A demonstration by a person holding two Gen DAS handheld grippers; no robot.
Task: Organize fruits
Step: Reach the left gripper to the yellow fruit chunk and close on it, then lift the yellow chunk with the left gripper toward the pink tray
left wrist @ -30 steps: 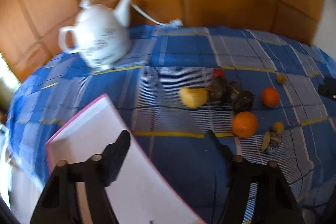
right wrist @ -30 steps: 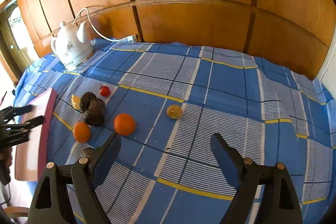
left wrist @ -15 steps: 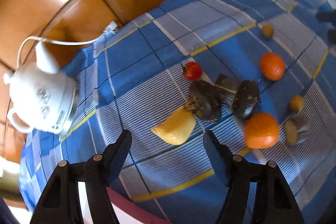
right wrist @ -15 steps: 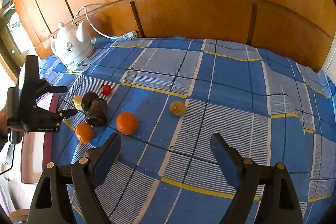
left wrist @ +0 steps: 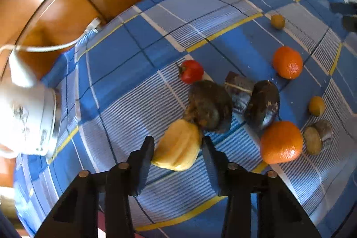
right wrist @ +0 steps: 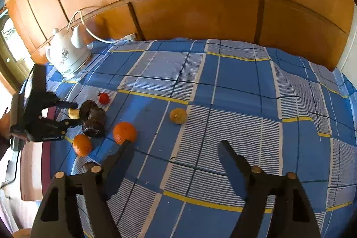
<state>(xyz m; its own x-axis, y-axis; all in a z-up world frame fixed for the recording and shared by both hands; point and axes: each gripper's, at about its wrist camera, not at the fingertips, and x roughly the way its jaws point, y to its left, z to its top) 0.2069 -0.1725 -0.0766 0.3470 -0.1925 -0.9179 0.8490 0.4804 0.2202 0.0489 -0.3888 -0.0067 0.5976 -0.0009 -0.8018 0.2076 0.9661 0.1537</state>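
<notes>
Swinging down from above the white-and-pink board, the left gripper (left wrist: 177, 147) now straddles the yellow fruit (left wrist: 178, 146), its jaws closing on either side of it; whether the pads already press is hard to tell. That fruit lies on the blue checked cloth (left wrist: 133, 64), touching the dark fruits (left wrist: 209, 104) beside a small red one (left wrist: 191, 71). Two oranges (left wrist: 281, 142) and several small pieces lie scattered nearby. To the right, the right gripper (right wrist: 174, 162) hangs over bare cloth, jaws narrowing with nothing between them. Sorting looks barely begun: every fruit remains loose on the surface.
</notes>
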